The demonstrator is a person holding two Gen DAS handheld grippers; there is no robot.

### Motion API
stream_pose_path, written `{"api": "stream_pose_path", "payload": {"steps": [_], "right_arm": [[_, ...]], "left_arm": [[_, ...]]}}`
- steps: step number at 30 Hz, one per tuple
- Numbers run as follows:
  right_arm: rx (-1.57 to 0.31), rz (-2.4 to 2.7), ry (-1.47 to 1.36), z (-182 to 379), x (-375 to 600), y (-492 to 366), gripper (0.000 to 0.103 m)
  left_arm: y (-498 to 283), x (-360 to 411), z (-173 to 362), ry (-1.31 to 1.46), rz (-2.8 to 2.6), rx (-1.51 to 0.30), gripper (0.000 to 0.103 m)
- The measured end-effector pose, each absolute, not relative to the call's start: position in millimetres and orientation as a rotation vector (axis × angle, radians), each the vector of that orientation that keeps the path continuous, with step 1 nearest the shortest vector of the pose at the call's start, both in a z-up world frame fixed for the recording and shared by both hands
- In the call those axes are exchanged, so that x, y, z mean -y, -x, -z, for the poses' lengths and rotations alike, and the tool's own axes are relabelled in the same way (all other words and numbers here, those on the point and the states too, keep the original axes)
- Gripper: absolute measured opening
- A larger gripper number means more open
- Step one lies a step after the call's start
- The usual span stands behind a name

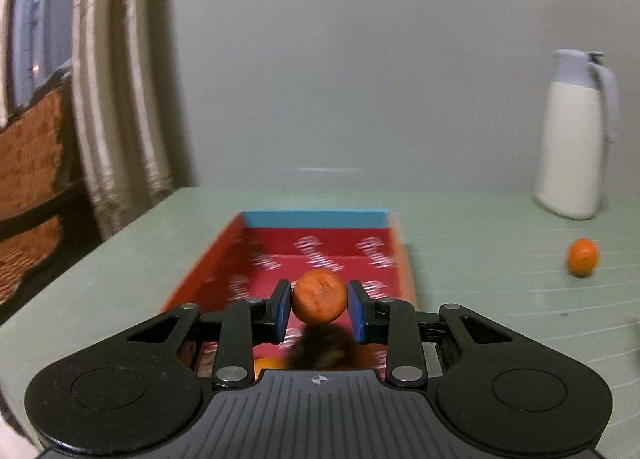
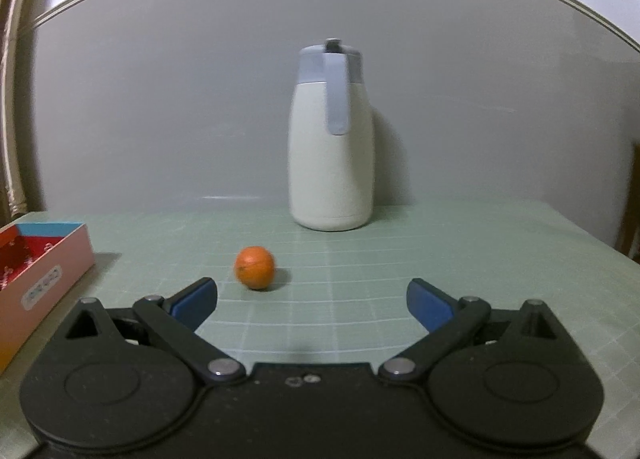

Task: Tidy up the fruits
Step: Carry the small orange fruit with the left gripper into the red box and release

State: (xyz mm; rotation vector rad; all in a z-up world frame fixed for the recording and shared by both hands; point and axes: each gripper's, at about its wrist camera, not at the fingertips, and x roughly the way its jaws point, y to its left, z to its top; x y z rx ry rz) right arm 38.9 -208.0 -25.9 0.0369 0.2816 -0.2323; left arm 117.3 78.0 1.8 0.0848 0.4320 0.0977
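Note:
My left gripper (image 1: pixel 319 309) is shut on a small orange fruit (image 1: pixel 319 295), its blue pads pressing both sides. It hangs over the red box (image 1: pixel 224 259), which has a blue far wall. Under the gripper, inside the box, a dark blurred thing (image 1: pixel 320 349) and a bit of orange (image 1: pixel 266 365) show. A second orange (image 2: pixel 255 267) lies loose on the green mat, also seen as the orange (image 1: pixel 583 257) at the right in the left wrist view. My right gripper (image 2: pixel 312 299) stands open and empty just short of that orange, which lies a little left of its middle.
A white jug with a grey-blue lid and handle (image 2: pixel 332 155) stands at the back of the mat against the wall, also visible as the jug (image 1: pixel 572 139). The box's pink outer wall (image 2: pixel 44 291) lies at the left. Curtains and a wicker chair (image 1: pixel 32 147) are beyond the table's left edge.

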Motion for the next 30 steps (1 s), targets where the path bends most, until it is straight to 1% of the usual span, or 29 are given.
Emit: {"api": "stream_pose_path", "payload": {"steps": [5, 11, 28, 30], "right_arm": [[-0.288, 0.201, -0.022, 28, 193, -44, 0.102], [-0.294, 0.170, -0.017, 29, 182, -47, 0.102], [-0.284, 0.128, -0.007, 26, 166, -48, 0.102], [-0.284, 0.127, -0.010, 26, 166, -48, 0.102]], "left_arm": [[-119, -106, 6, -0.069, -0.168, -0.450, 0.031], [-120, -122, 16, -0.057, -0.209, -0.481, 0.031], [-113, -130, 17, -0.040, -0.257, -0.503, 0.031], [-112, -130, 16, -0.037, -0.259, -0.503, 0.033]]}}
